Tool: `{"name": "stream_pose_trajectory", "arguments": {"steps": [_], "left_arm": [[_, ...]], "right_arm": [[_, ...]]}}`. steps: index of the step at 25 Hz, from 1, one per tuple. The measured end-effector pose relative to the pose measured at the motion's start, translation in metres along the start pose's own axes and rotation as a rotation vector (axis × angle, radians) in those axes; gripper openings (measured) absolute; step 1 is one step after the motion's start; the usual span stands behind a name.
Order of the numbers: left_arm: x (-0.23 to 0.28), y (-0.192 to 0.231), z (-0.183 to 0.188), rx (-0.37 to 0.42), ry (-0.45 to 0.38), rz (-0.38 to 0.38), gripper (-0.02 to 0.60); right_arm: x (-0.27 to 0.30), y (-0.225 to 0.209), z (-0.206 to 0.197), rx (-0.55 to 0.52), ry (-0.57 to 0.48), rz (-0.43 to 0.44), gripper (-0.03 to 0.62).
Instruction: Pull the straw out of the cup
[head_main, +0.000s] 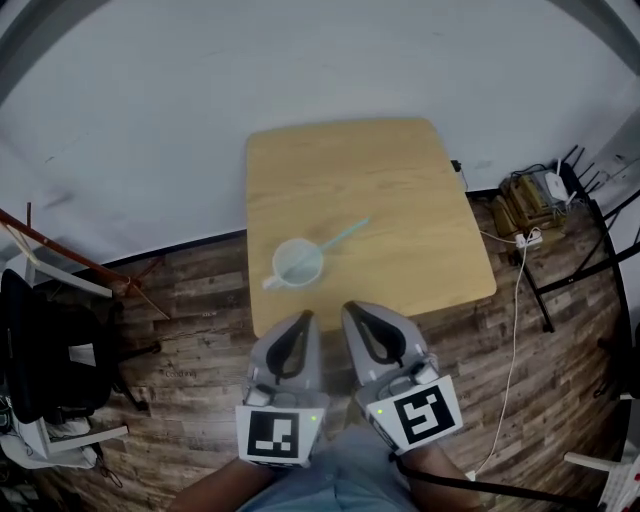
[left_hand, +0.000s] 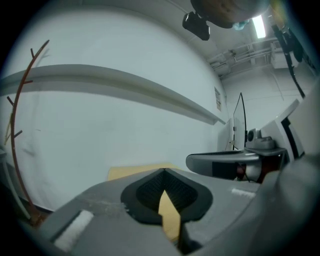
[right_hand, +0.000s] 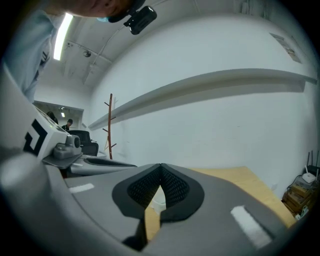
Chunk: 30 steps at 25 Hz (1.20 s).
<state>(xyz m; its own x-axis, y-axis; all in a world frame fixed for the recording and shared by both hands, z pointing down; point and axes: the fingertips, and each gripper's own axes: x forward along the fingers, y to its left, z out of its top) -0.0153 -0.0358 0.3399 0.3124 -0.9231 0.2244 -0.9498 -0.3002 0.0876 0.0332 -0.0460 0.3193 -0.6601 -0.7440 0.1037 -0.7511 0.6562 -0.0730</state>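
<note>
Looking down at a pale cup sitting near the front-left edge of the wooden surface, light blue straw leaning out of it toward the back right; holding left gripper and right gripper side by side just short of that edge, not touching the cup; pressing both pairs of fingers together, gripping nothing

In the left gripper view, the touching jaws of the left gripper hide the cup and the straw fully. In the right gripper view, the right gripper leaves only a pale sliver in the gap under its closed tips, too little to name. In the head view, the person's forearms are cut off by the bottom edge, and the devices on the floor at the right are too small to tell.
</note>
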Motion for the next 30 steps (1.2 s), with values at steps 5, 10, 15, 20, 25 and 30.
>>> {"name": "stream_pose_trajectory", "arguments": {"steps": [5, 10, 15, 20, 25, 30], "left_arm": [[0.039, 0.002, 0.009, 0.001, 0.012, 0.087, 0.020], [0.065, -0.003, 0.028, -0.001, -0.012, 0.162, 0.020], [0.076, 0.001, 0.051, -0.010, -0.073, 0.259, 0.020], [0.079, 0.006, 0.063, -0.008, -0.109, 0.336, 0.020], [0.080, 0.027, 0.066, -0.033, -0.101, 0.404, 0.020], [0.089, 0.049, 0.059, -0.073, -0.078, 0.432, 0.020]], "right_arm": [[0.022, -0.034, 0.003, 0.038, 0.024, 0.092, 0.006], [0.041, -0.054, 0.019, 0.021, 0.004, 0.199, 0.006], [0.052, -0.063, 0.039, -0.022, -0.029, 0.304, 0.006], [0.065, -0.064, 0.052, -0.054, -0.064, 0.389, 0.006], [0.081, -0.059, 0.056, -0.049, -0.046, 0.448, 0.006], [0.105, -0.069, 0.051, -0.070, -0.056, 0.474, 0.006]]}}
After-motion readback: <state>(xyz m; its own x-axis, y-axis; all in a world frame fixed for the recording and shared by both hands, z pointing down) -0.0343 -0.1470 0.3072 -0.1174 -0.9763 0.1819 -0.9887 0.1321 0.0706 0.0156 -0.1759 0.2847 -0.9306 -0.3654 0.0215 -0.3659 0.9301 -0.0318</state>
